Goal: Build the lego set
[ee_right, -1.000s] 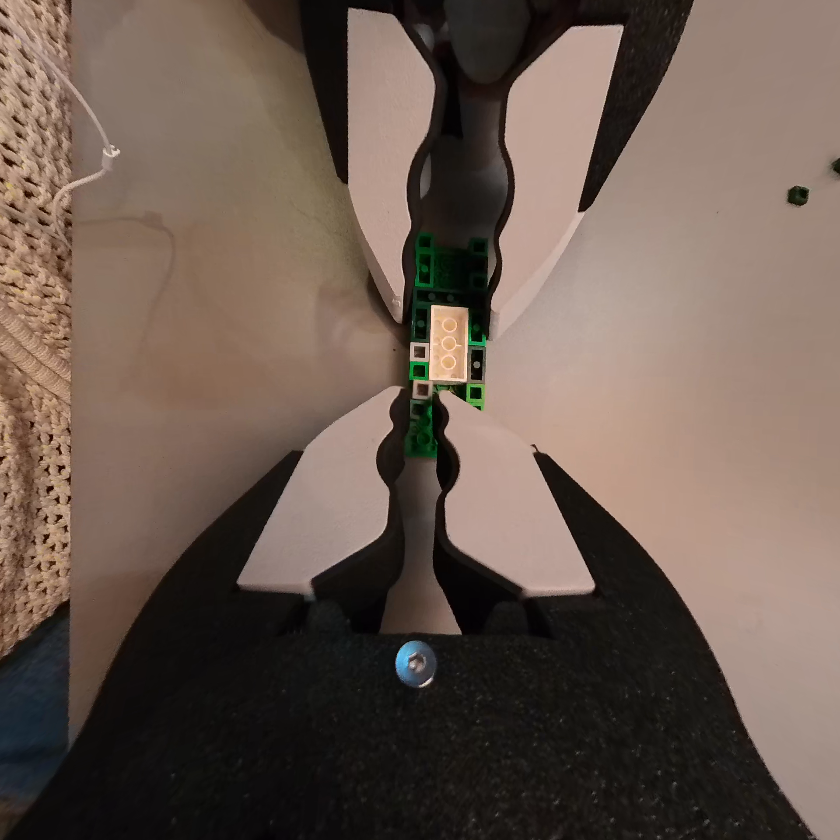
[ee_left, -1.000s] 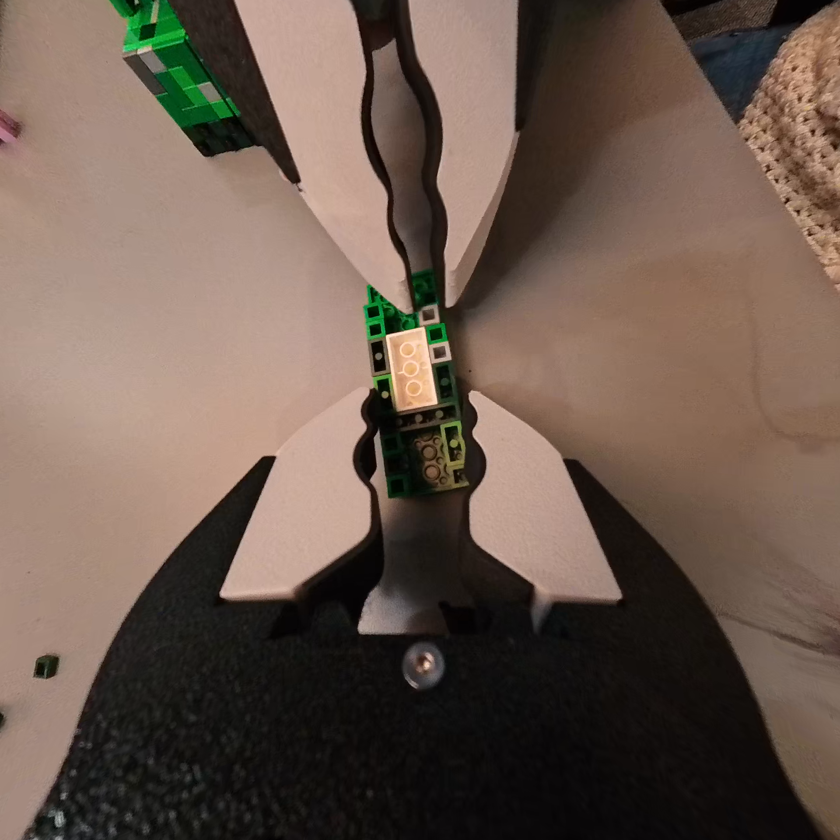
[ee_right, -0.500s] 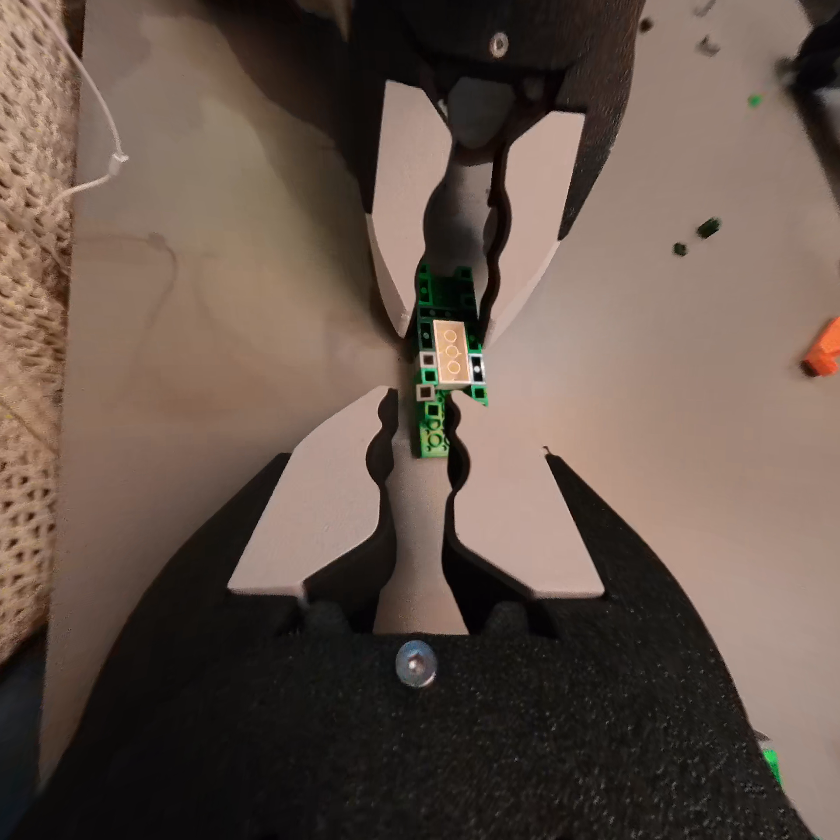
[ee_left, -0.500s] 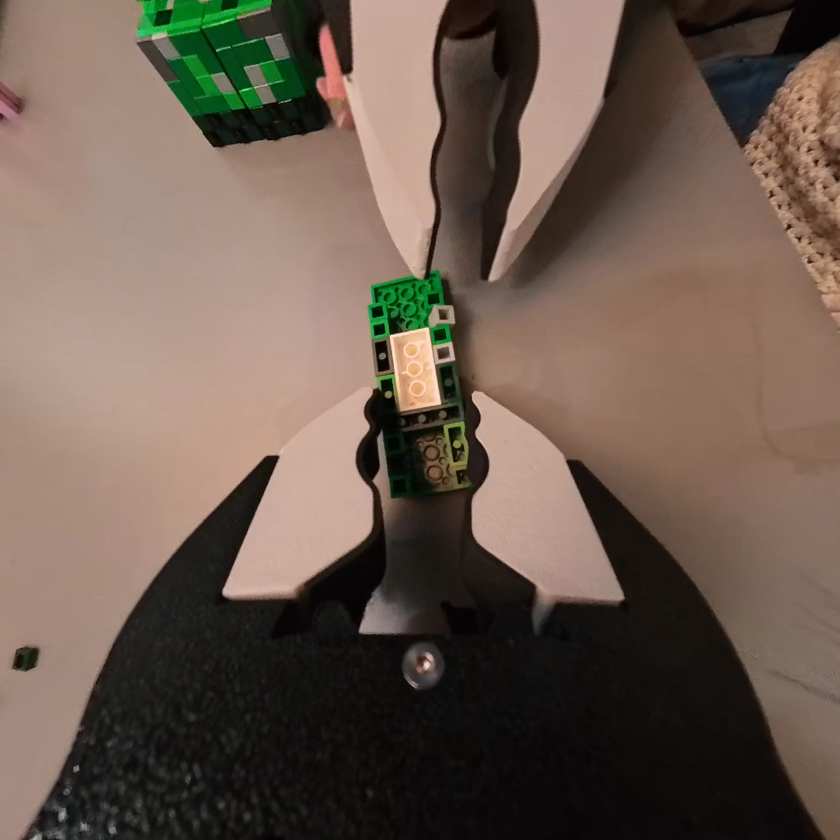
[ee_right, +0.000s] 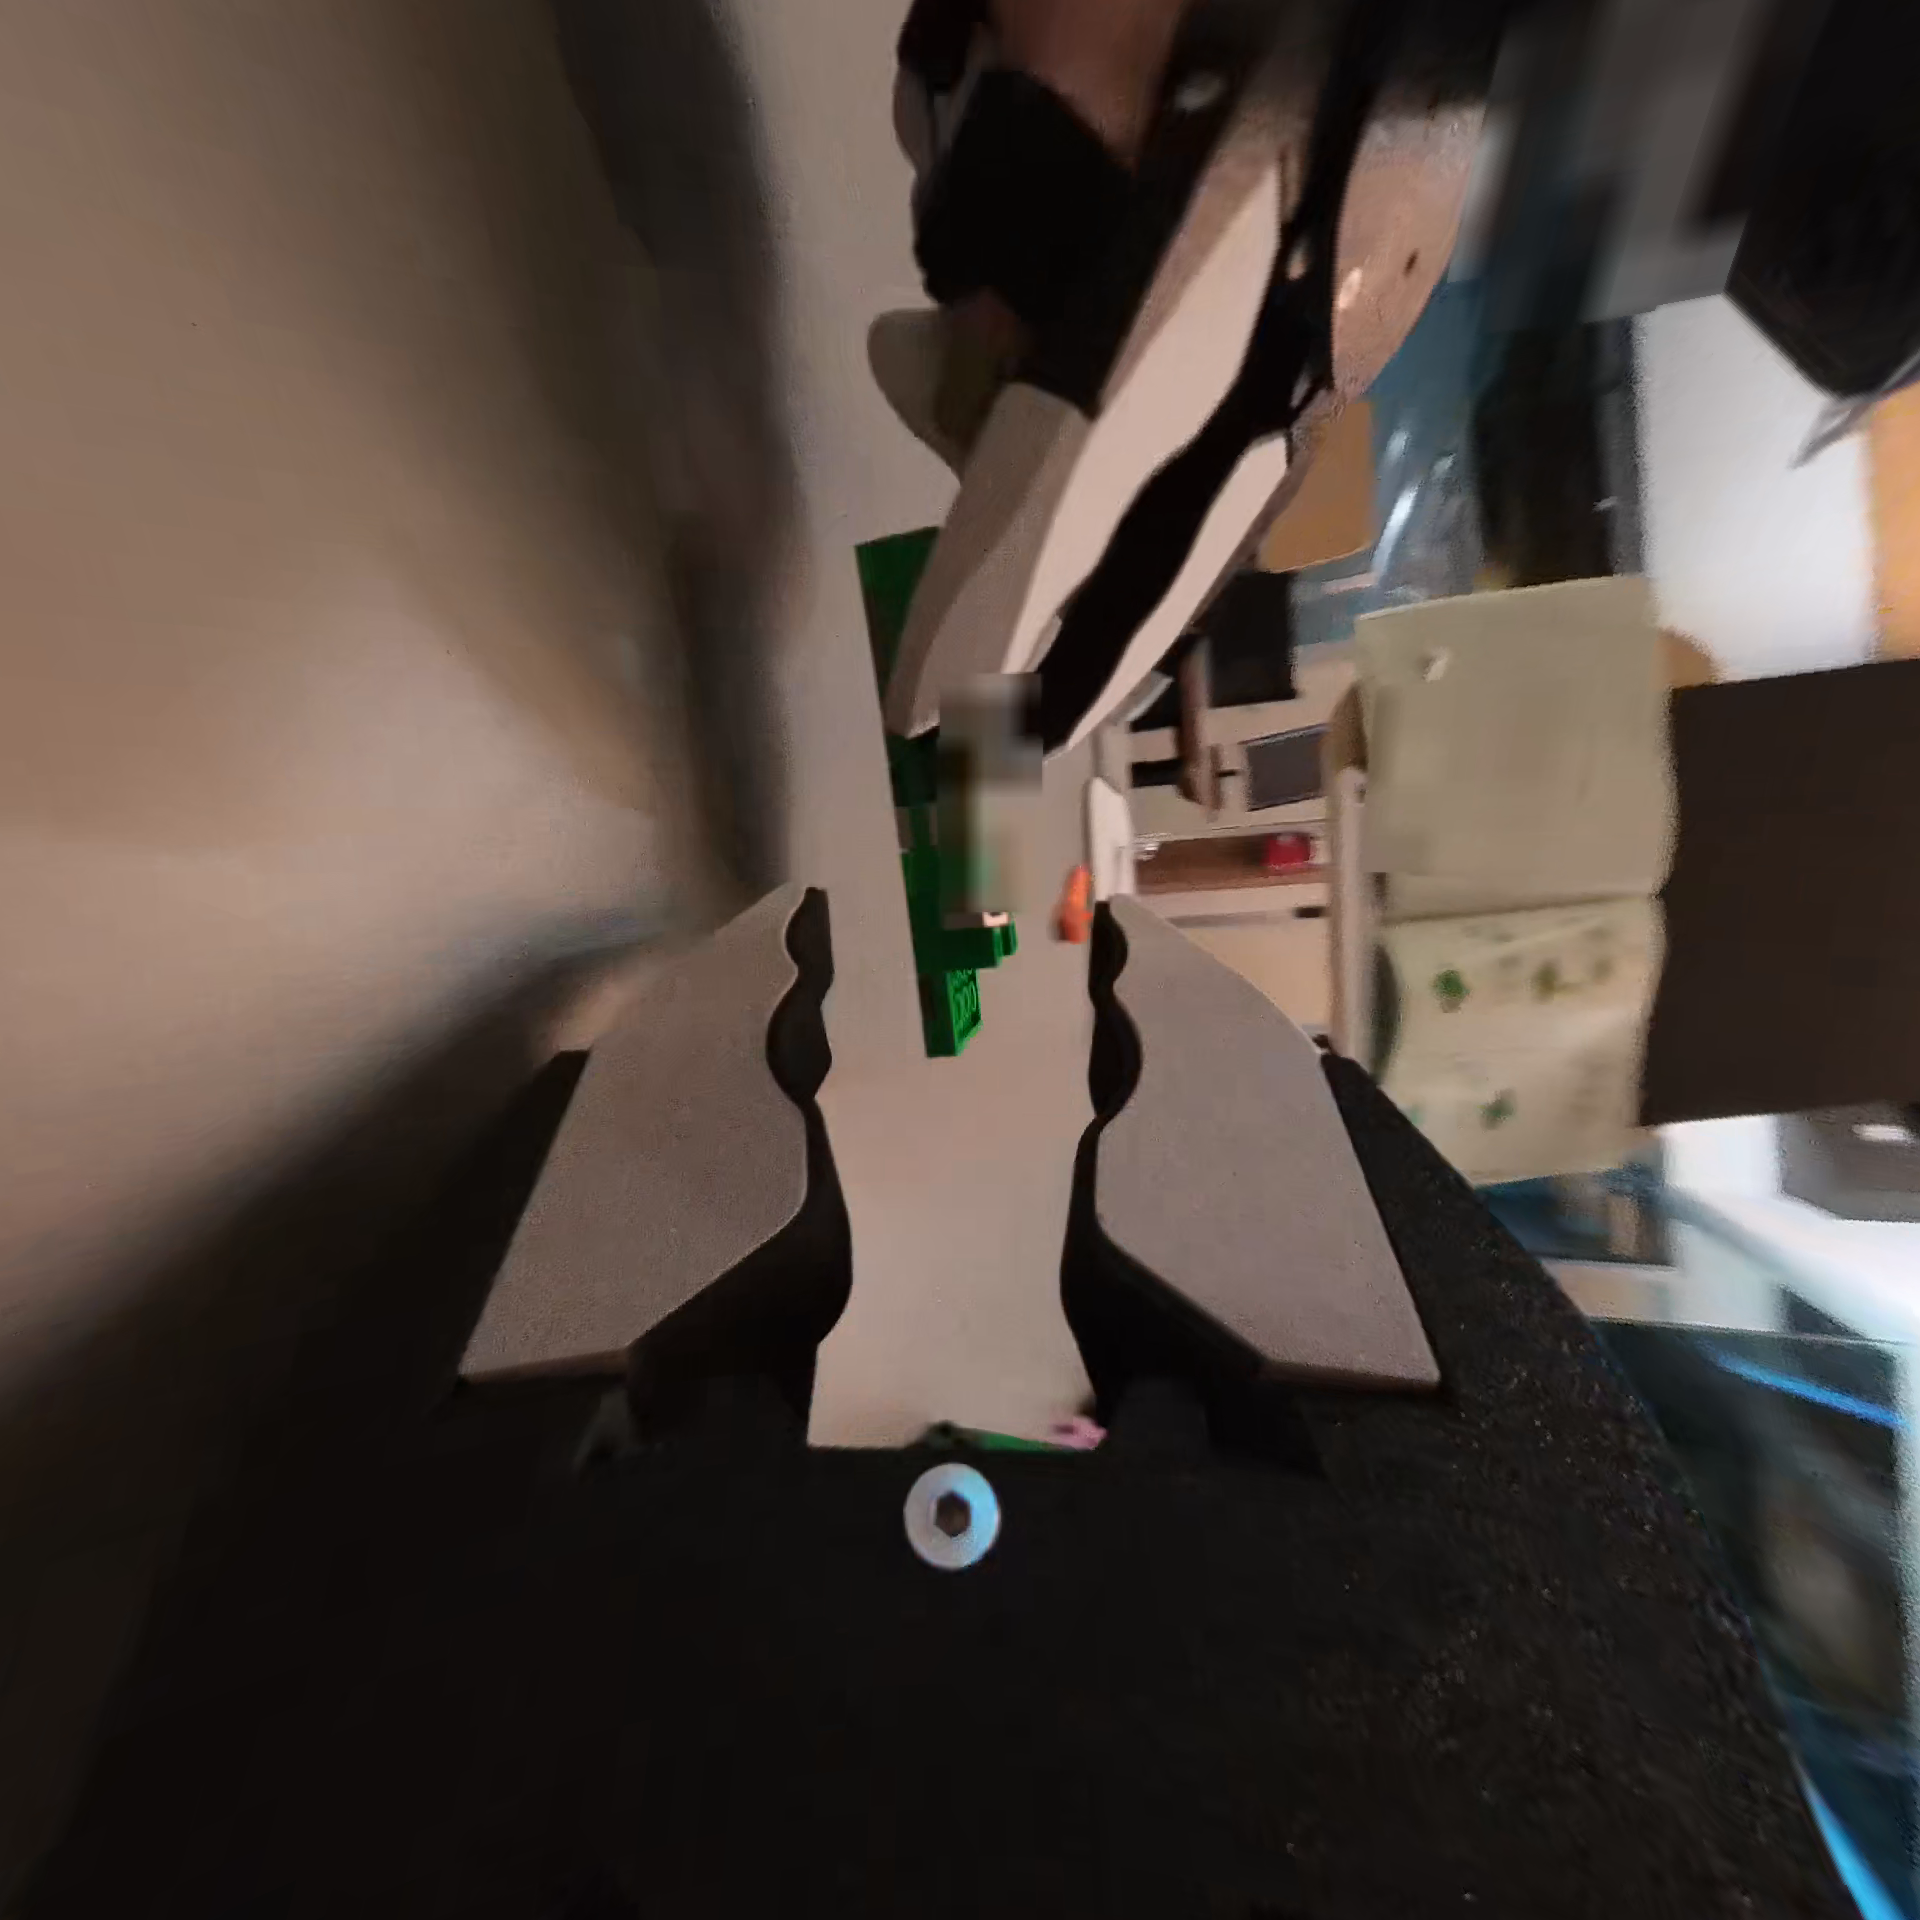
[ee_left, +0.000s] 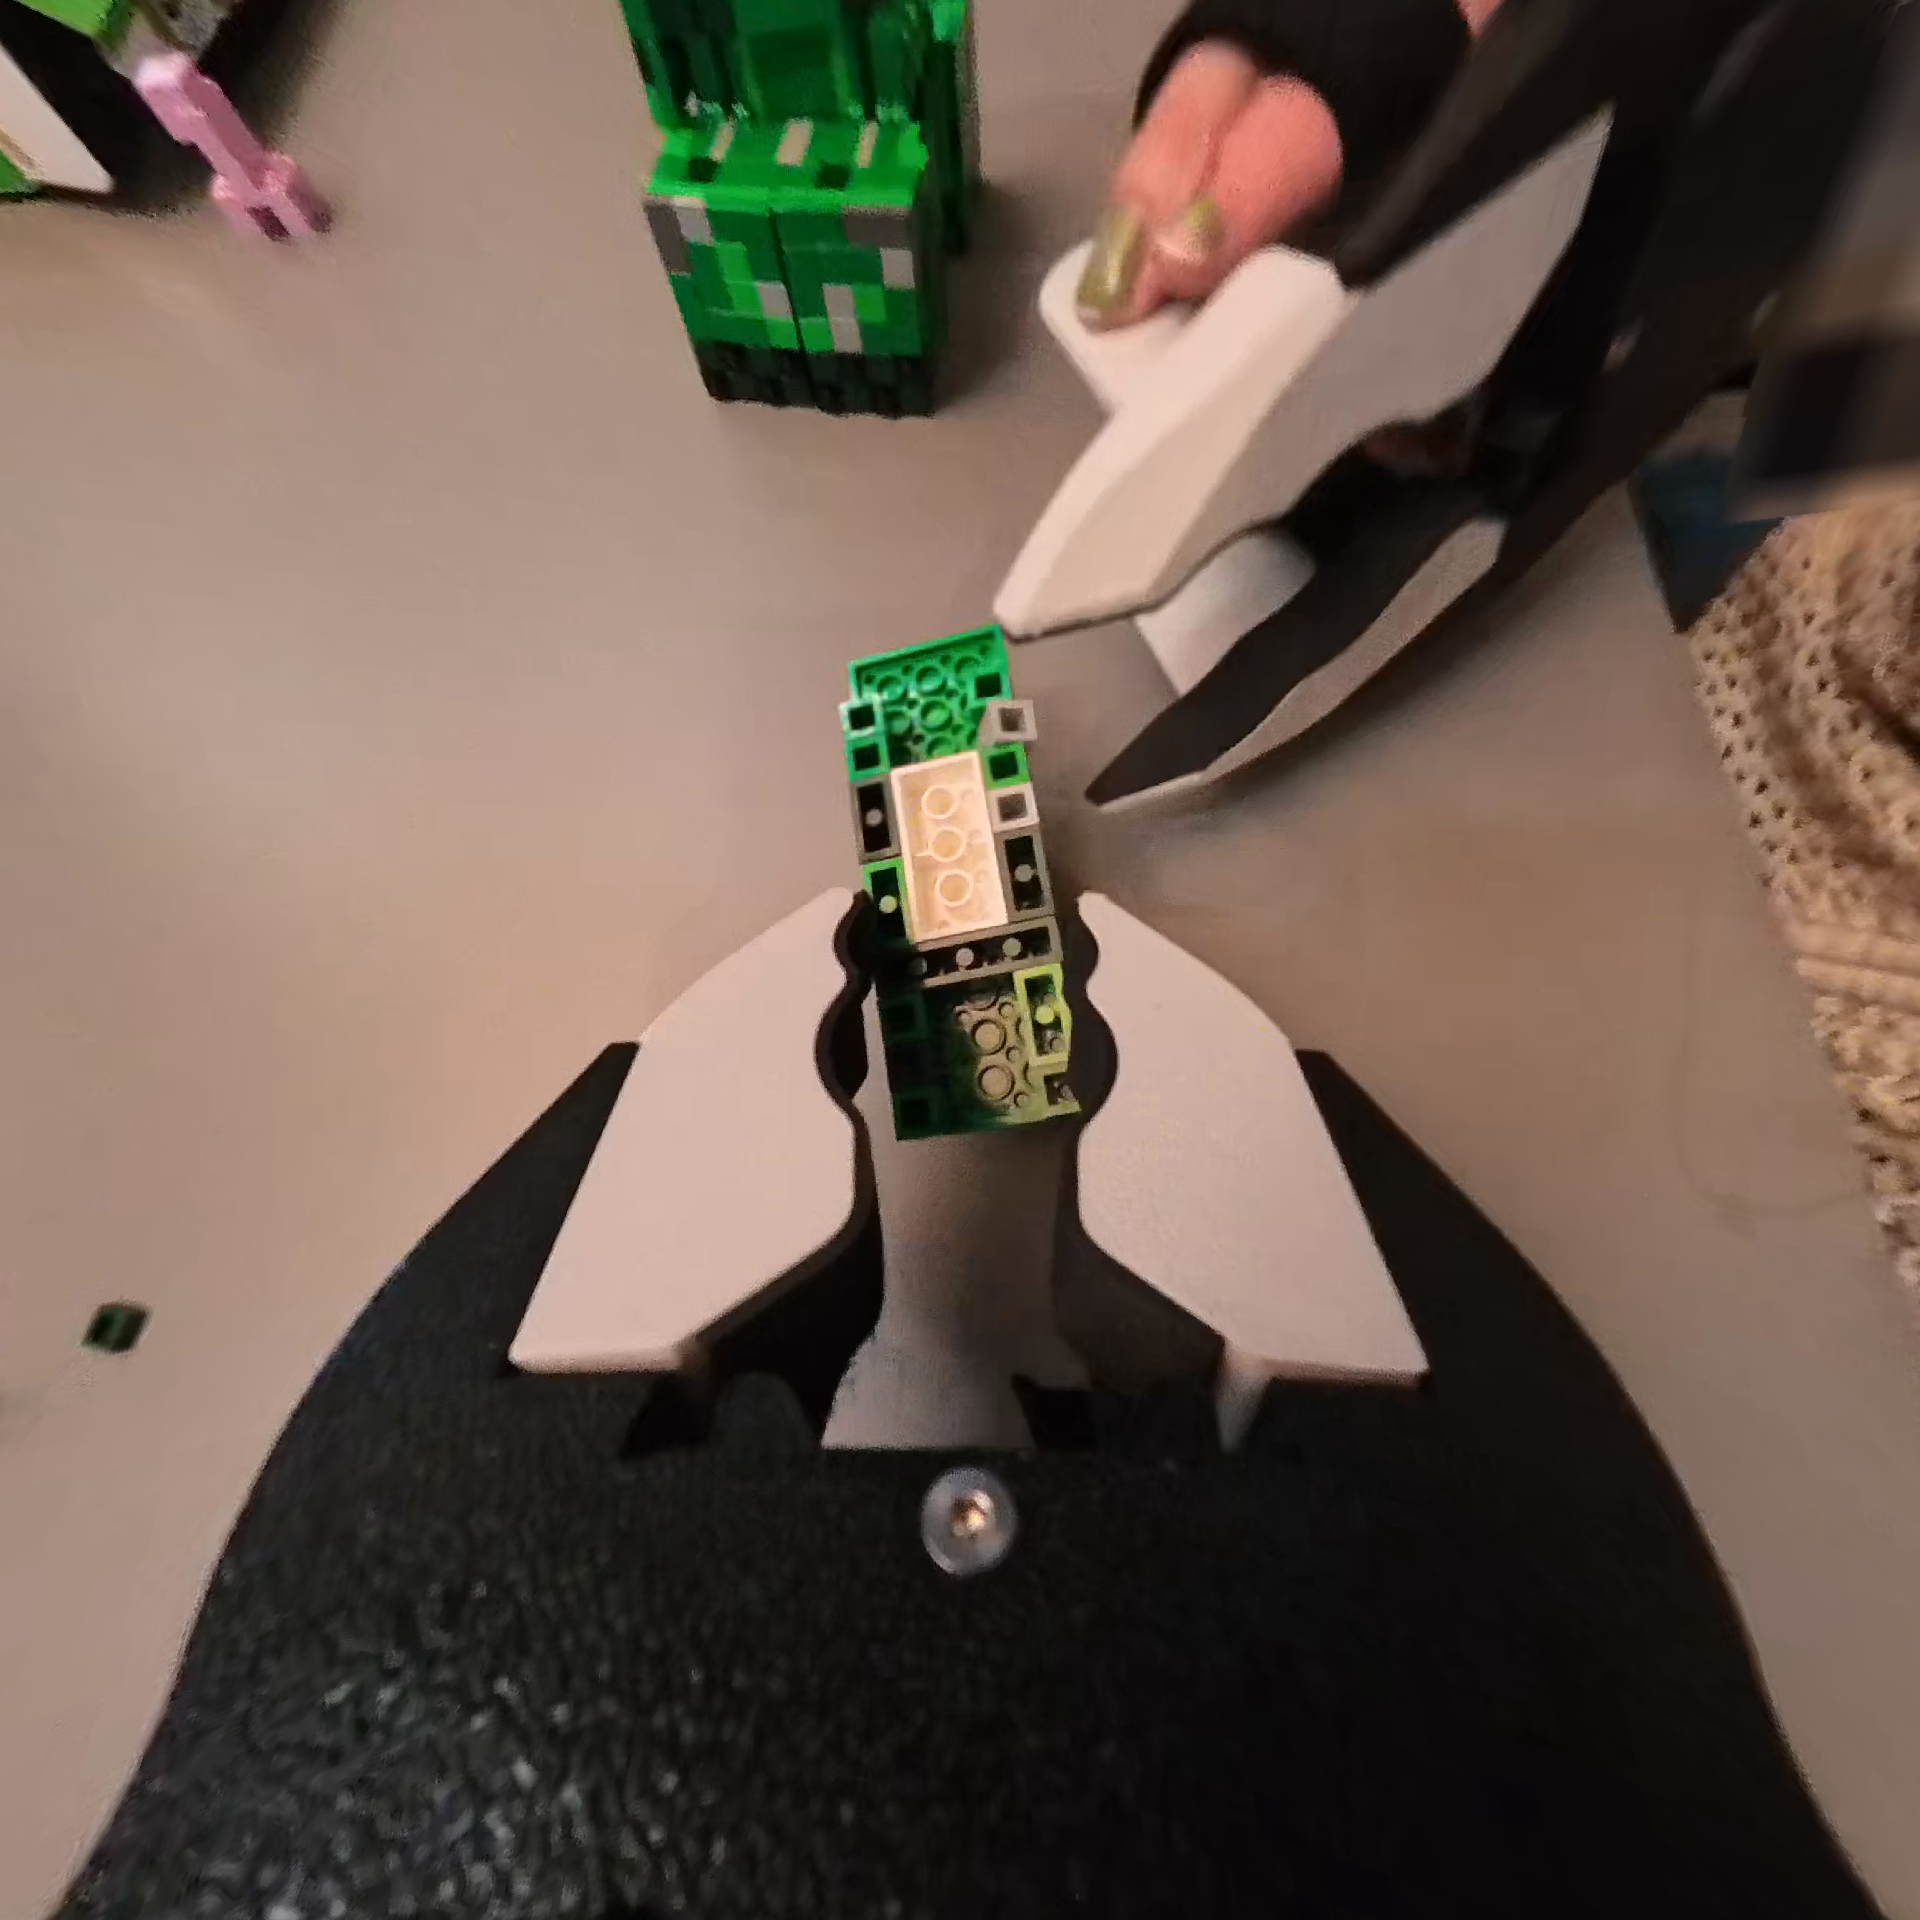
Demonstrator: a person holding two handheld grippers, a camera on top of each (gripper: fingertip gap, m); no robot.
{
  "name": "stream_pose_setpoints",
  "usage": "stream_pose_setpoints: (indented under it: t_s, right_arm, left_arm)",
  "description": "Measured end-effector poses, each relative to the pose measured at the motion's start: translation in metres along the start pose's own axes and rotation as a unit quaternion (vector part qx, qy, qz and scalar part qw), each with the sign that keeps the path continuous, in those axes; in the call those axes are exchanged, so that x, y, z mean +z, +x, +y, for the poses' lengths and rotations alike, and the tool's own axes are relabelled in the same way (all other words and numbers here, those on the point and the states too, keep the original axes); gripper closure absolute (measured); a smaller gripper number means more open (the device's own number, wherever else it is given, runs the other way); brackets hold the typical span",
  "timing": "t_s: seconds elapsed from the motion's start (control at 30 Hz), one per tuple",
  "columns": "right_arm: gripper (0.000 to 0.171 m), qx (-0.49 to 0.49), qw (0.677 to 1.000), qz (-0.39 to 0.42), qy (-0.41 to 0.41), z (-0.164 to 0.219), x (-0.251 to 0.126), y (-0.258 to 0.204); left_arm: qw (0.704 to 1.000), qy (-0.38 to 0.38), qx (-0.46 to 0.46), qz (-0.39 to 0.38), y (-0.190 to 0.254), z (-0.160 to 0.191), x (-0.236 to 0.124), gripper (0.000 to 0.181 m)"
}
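My left gripper (ee_left: pixel 961 914) is shut on a green lego panel (ee_left: pixel 951 862) with a white brick (ee_left: pixel 948 847) on its underside; the panel sticks out forward above the table. My right gripper (ee_right: pixel 961 914) is open and empty, rolled on its side; in the left wrist view it (ee_left: pixel 1049 707) sits to the upper right, apart from the panel's far end. The panel (ee_right: pixel 951 987) shows edge-on in the blurred right wrist view, held by the left gripper (ee_right: pixel 977 707). A tall green lego figure (ee_left: pixel 800 229) stands at the back.
A pink lego piece (ee_left: pixel 249 177) lies at the back left. A small dark green piece (ee_left: pixel 114 1328) lies at the left on the table (ee_left: pixel 416 727). A knitted beige cloth (ee_left: pixel 1829 831) lies off the table's right edge. A person's hand (ee_left: pixel 1216 156) holds the right gripper.
The right gripper let go of the panel's far end, opened, pulled back to the right and rolled sideways. The left gripper kept its hold on the panel.
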State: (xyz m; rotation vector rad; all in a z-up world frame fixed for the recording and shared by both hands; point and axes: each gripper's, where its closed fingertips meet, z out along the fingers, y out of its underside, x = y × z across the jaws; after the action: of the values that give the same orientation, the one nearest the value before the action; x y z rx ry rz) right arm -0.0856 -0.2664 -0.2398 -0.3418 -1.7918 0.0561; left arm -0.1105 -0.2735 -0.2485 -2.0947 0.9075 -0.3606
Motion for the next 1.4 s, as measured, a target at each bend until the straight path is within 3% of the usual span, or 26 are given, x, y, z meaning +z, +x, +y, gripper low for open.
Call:
stream_pose_setpoints:
  t_s: [0.23,0.37,0.5,0.77,0.87,1.0,1.2,1.4]
  right_arm:
    - [0.136,-0.084,0.993,0.083,-0.027,-0.001,0.013,0.018]
    - [0.150,-0.081,0.993,0.083,-0.038,0.001,0.015,0.020]
    - [0.153,-0.081,0.992,0.079,-0.047,0.003,0.017,0.018]
    - [0.153,-0.077,0.992,0.073,-0.062,0.005,0.019,0.015]
    - [0.153,-0.029,0.996,0.063,-0.050,0.006,0.019,0.015]
    - [0.127,0.039,0.996,0.066,-0.043,0.010,0.016,0.023]
    - [0.152,-0.013,0.998,0.054,-0.033,0.009,0.014,0.012]
    - [0.154,-0.076,0.995,0.046,-0.043,0.009,0.015,0.005]
  left_arm:
    - [0.999,0.025,-0.024,0.005,0.003,-0.014,-0.012,0.147]
    - [0.999,0.033,-0.031,0.019,0.008,-0.018,-0.013,0.147]
    - [1.000,0.023,-0.012,0.003,0.007,-0.017,-0.014,0.147]
    - [1.000,0.017,-0.019,0.002,0.007,-0.014,-0.012,0.147]
    - [0.999,0.025,-0.032,0.009,0.006,-0.014,-0.011,0.147]
    - [0.999,0.019,-0.046,0.007,0.001,-0.008,-0.010,0.147]
    - [0.998,0.021,-0.056,0.018,0.001,-0.007,-0.008,0.147]
    - [0.999,0.008,-0.047,0.018,0.002,-0.003,-0.007,0.147]
